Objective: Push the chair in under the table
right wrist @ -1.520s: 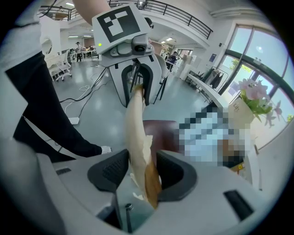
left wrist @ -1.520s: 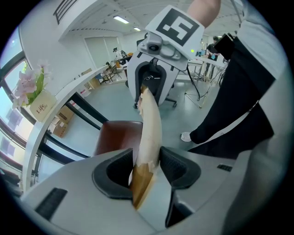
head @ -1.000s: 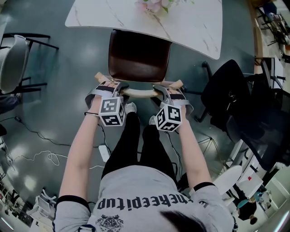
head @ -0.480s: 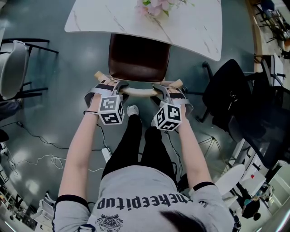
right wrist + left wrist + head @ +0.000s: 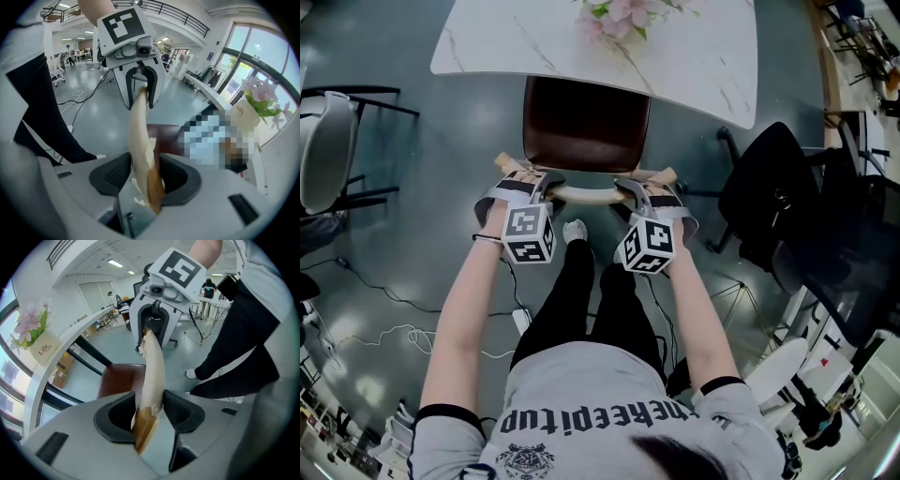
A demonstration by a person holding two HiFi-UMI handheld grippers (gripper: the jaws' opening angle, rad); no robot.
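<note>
Two grippers clenched on the top rail (image 5: pixel 586 195) of one chair (image 5: pixel 586 127)
left gripper (image 5: pixel 546 184) near rail's left end, right gripper (image 5: pixel 630 187) near right; seat's far edge under one white table (image 5: pixel 703 56)

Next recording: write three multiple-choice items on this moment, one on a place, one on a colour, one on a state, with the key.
1. The pink flowers stand: A on the table; B on the floor; C on a shelf.
2. The chair seat is: A white; B dark brown; C green.
3. The left gripper and right gripper are: A both open; B both shut on the backrest; C away from the chair.
Key: 1 A, the head view shows them on the white top; 2 B, it reads dark brown there; 3 B, each gripper view shows fingers closed on the pale rail.
</note>
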